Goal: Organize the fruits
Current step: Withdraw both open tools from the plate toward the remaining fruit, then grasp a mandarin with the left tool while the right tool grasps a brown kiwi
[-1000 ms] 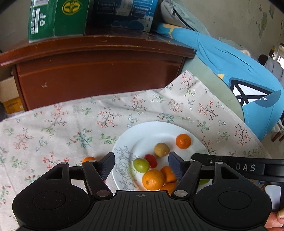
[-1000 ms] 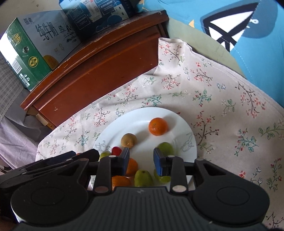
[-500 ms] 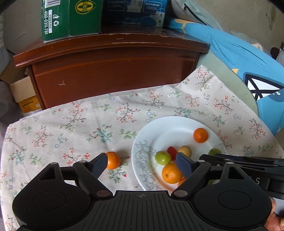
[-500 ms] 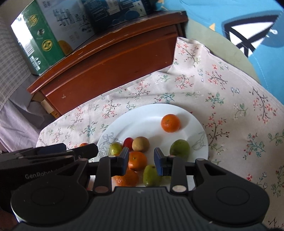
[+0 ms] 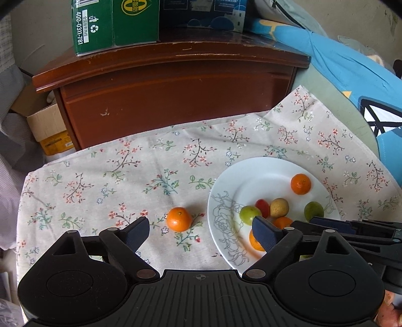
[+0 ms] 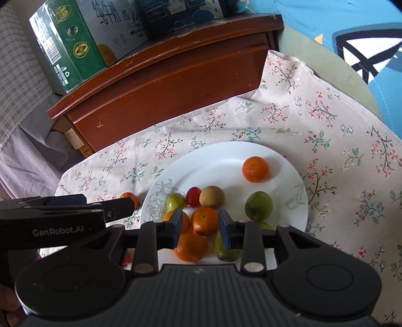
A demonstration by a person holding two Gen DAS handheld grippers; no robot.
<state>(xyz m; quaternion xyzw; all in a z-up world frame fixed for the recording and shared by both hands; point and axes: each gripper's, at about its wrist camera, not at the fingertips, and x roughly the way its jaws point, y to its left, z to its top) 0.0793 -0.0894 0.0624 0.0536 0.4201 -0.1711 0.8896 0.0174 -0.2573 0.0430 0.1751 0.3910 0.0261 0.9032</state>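
A white plate [image 5: 266,173] lies on the floral cloth and holds several fruits: oranges, green fruits, a red one and a brown one. It also shows in the right wrist view [image 6: 221,158]. One loose orange [image 5: 179,218] lies on the cloth left of the plate; it is small in the right wrist view [image 6: 129,197]. My left gripper [image 5: 201,230] is open and empty, above the cloth just short of the loose orange. My right gripper [image 6: 200,227] is open and empty, hovering over an orange [image 6: 204,221] at the plate's near side.
A brown wooden cabinet [image 5: 176,85] stands behind the table, with a green carton [image 5: 115,22] and a dark box on top. A blue cushion [image 5: 351,75] lies at the back right. The cloth's far edge hangs toward the cabinet.
My left gripper has shifted left, bringing the loose orange between its open fingers' line. My right gripper has drawn back a little over the plate. No fruit has moved.
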